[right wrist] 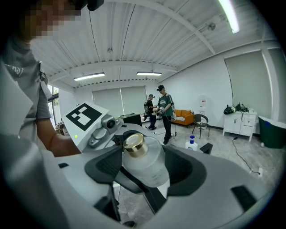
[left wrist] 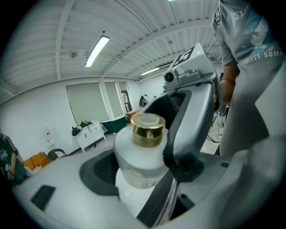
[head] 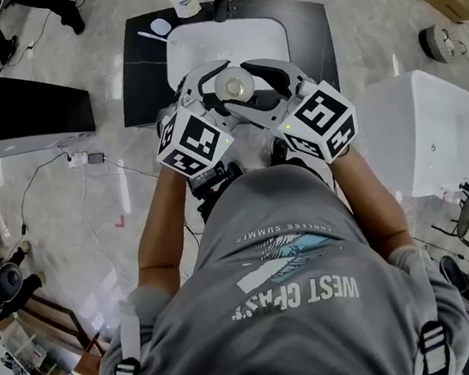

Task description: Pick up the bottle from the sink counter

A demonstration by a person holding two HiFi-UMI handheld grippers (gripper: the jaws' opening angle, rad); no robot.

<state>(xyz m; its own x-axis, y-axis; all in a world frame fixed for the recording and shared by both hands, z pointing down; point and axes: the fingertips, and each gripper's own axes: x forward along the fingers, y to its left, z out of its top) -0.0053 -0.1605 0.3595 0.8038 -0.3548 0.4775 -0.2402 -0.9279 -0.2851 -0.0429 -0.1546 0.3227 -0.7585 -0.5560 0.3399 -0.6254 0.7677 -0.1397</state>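
Both tools are on it! The left gripper (head: 213, 93) is clamped on the bottle (head: 235, 86), and the right gripper (head: 262, 90) pinches it from the other side, jaws interleaved around the frosted body. The gold cap (left wrist: 148, 129) pokes up clear above the pads in the left gripper view, and in the right gripper view the bottle (right wrist: 146, 162) leans a little. It's up in the air in front of the person's chest, off the counter (head: 144, 75), with the basin (head: 227, 35) under it in the head view.

So this looks like the lift itself. To do it well: squeeze evenly from both sides, move the two tools as one, bring the bottle upright, no twisting. That smooth frosted wall could slide if one side eases off.

The hard part to read? The bottle's base is buried behind the crossed jaws. From above only the cap top shows. Print low on the body is too small to read.
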